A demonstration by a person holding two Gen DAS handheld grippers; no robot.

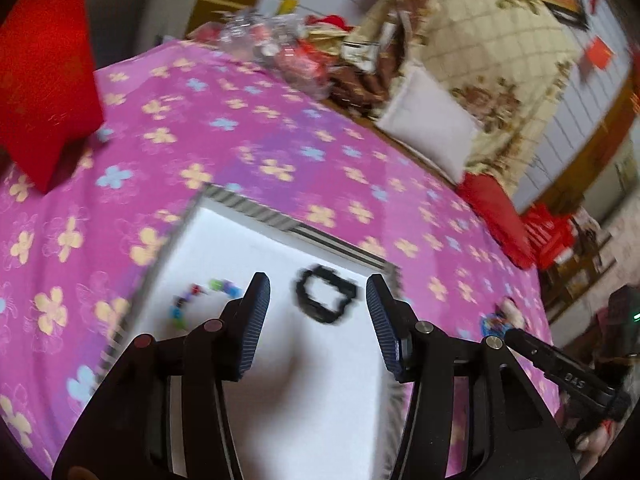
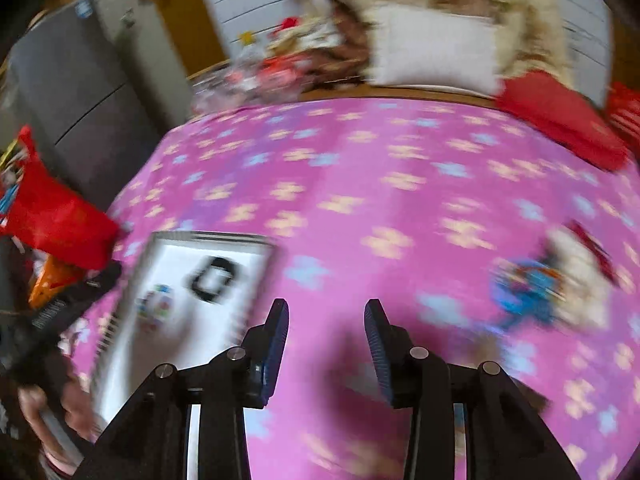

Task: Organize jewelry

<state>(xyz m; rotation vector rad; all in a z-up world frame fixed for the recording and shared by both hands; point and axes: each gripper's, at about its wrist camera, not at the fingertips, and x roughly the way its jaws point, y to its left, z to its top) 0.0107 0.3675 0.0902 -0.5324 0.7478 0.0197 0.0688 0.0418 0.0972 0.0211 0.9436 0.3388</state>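
While both views are smeared by motion blur, the main things can still be read.

Black bracelet [image 1: 325,299]: a dark, chunky loop with a roughly squared outline, lying flat on the white tray; in the left wrist view it sits at lower centre, framed between the two finger pads and beyond them; in the right wrist view [image 2: 212,278] it lies at lower left.

Coloured bead string [image 1: 200,300]: small beads in red, green, blue and dark tones, strung in a loose curve on the same tray, left of the black bracelet and apart from it; too blurred in the right wrist view [image 2: 154,306] to read beyond mixed colours.

White tray [image 1: 280,380]: a plain white surface with a grey, striped rim, resting on the pink cloth.

Pink cloth [image 2: 360,184]: magenta fabric printed with yellow and pale blue flowers.

Blue and white jewelry pile [image 2: 536,288]: a blurred cluster at the right of the right wrist view, lying on the cloth, well apart from the tray.

Left gripper [image 1: 318,288]: fingers spread wide, nothing between the ribbed blue pads, above the tray.

Right gripper [image 2: 326,312]: fingers apart, holding nothing, above bare cloth to the right of the tray.

Red cushion [image 1: 44,76]: upper left of the left wrist view.
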